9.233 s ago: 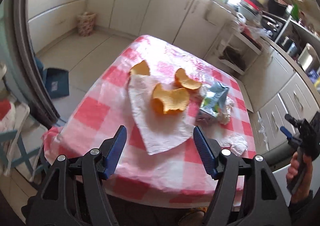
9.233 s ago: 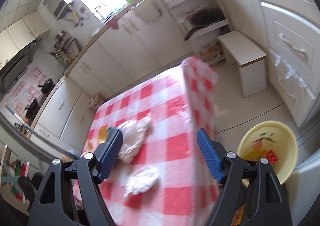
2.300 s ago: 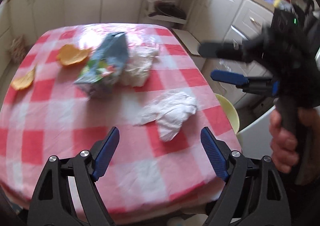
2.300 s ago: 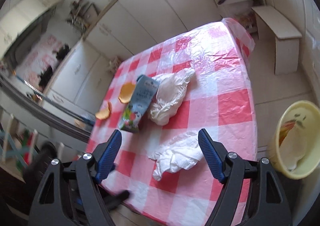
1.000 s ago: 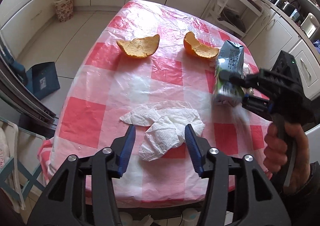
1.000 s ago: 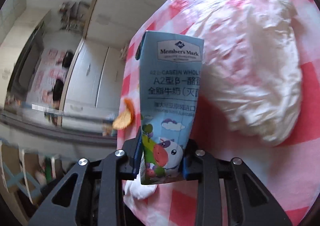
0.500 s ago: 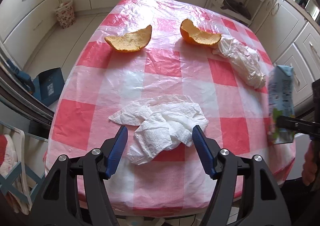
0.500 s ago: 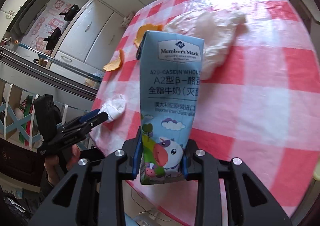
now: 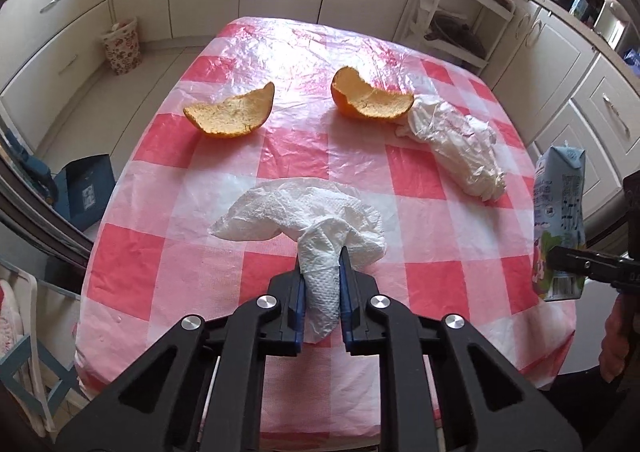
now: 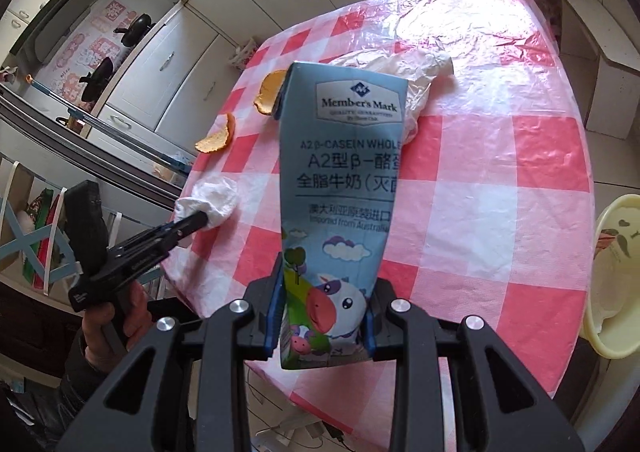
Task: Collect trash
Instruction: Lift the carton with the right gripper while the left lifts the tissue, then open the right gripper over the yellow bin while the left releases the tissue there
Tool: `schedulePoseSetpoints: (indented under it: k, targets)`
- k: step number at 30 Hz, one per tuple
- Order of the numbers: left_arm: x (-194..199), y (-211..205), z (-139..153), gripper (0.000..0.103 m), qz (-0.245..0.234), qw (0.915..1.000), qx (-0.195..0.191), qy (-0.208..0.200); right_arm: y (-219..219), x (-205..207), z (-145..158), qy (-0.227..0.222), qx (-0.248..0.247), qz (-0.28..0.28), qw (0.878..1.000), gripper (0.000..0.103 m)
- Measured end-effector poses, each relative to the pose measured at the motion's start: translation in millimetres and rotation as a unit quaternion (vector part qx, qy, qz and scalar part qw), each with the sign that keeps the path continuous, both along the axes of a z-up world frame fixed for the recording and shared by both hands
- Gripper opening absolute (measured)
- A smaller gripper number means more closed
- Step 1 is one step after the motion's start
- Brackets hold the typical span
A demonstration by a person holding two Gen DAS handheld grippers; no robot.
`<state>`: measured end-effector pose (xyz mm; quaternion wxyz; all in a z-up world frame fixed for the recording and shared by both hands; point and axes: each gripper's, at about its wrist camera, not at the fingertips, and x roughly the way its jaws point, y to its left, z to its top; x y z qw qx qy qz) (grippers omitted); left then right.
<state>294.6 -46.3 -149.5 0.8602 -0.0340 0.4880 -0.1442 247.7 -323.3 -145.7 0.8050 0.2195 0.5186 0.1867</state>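
Observation:
A crumpled white paper towel (image 9: 308, 219) lies on the red-and-white checked tablecloth (image 9: 224, 276) near its front edge. My left gripper (image 9: 321, 272) is closing on the towel's near end, and its blue pads pinch the paper. The same towel (image 10: 214, 199) and left gripper (image 10: 198, 219) appear at the left of the right wrist view. My right gripper (image 10: 323, 292) is shut on a blue milk carton (image 10: 340, 179), held upright above the table's corner; the carton (image 9: 560, 219) also shows at the right edge of the left wrist view.
Two orange peels (image 9: 230, 115) (image 9: 370, 101) and a crumpled white plastic bag (image 9: 460, 143) lie farther back on the table. A yellow bin (image 10: 616, 280) holding trash stands on the floor beside the table. White cabinets ring the room. A person's hand (image 10: 120, 316) holds the left gripper.
My left gripper's jaws went from wide apart around the paper towel to pinched on its near end. The right gripper keeps hold of the carton and has barely moved in the last half second.

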Motion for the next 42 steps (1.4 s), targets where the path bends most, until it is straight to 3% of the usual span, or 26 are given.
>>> schedulePoseSetpoints:
  k: [10, 18, 24, 30, 32, 33, 36, 42]
  targets:
    - [-20, -24, 30, 0.013, -0.059, 0.9943, -0.077, -0.045, -27, -3, -2, -0.012, -0.014, -0.056, 0.998, 0.032]
    - [-48, -95, 42, 0.013, -0.155, 0.9817, -0.077, -0.080, -99, -22, 2, -0.017, -0.043, -0.169, 0.985, 0.032]
    - [-61, -145, 37, 0.013, -0.203, 0.9738, -0.080, -0.065, -173, -30, -27, 0.055, -0.127, -0.234, 0.962, 0.032]
    - [-72, -198, 37, 0.013, -0.236, 0.9667, -0.085, -0.049, -238, -26, -99, 0.159, -0.128, -0.253, 0.946, 0.032]
    - [-74, -220, 36, 0.013, -0.245, 0.9647, -0.085, -0.044, -247, -24, -112, 0.181, -0.132, -0.256, 0.941, 0.045]
    - [-75, -233, 35, 0.013, -0.250, 0.9636, -0.088, -0.038, -253, -25, -110, 0.176, -0.141, -0.266, 0.937, 0.054]
    - [-78, -277, 28, 0.013, -0.266, 0.9596, -0.088, -0.024, -269, -34, -81, 0.133, -0.141, -0.306, 0.932, 0.057]
    - [-76, -370, -13, 0.013, -0.277, 0.9566, -0.073, 0.054, -279, -59, 34, -0.073, -0.107, -0.370, 0.920, 0.074]
